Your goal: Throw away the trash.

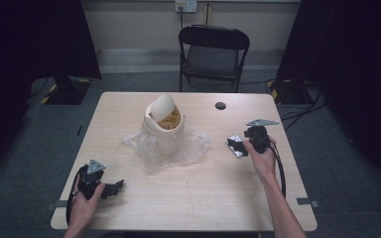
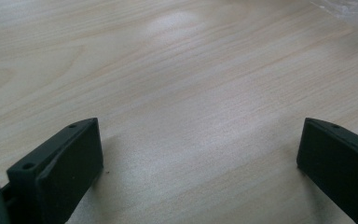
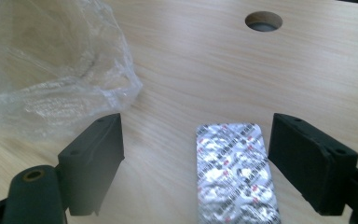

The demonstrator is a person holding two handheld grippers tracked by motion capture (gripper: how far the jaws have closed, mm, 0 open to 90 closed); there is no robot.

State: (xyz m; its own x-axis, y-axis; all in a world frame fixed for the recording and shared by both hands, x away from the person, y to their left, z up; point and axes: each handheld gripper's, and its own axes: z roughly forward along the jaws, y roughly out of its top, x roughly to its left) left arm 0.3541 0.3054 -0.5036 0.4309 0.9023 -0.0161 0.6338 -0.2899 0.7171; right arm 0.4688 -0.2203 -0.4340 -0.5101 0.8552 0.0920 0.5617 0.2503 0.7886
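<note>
A silver foil blister pack [image 3: 237, 172] lies flat on the wooden table [image 1: 203, 188], seen from above at the right [image 1: 236, 145]. My right gripper [image 3: 196, 154] hovers over it, jaws wide open, the pack lying between them nearer the right jaw and untouched. In the high view the right gripper [image 1: 248, 141] sits at the table's right side. My left gripper [image 1: 116, 187] rests low at the front left, open, with bare table between its jaws [image 2: 198, 154]. A small cream swing-lid bin [image 1: 162, 119] stands mid-table on a clear plastic bag [image 1: 166, 146].
The crumpled clear plastic bag [image 3: 51, 79] spreads to the left of my right gripper. A round cable hole [image 3: 263, 21] is in the tabletop beyond the pack, also visible in the high view as the cable hole [image 1: 221, 105]. A black folding chair [image 1: 213, 52] stands behind the table.
</note>
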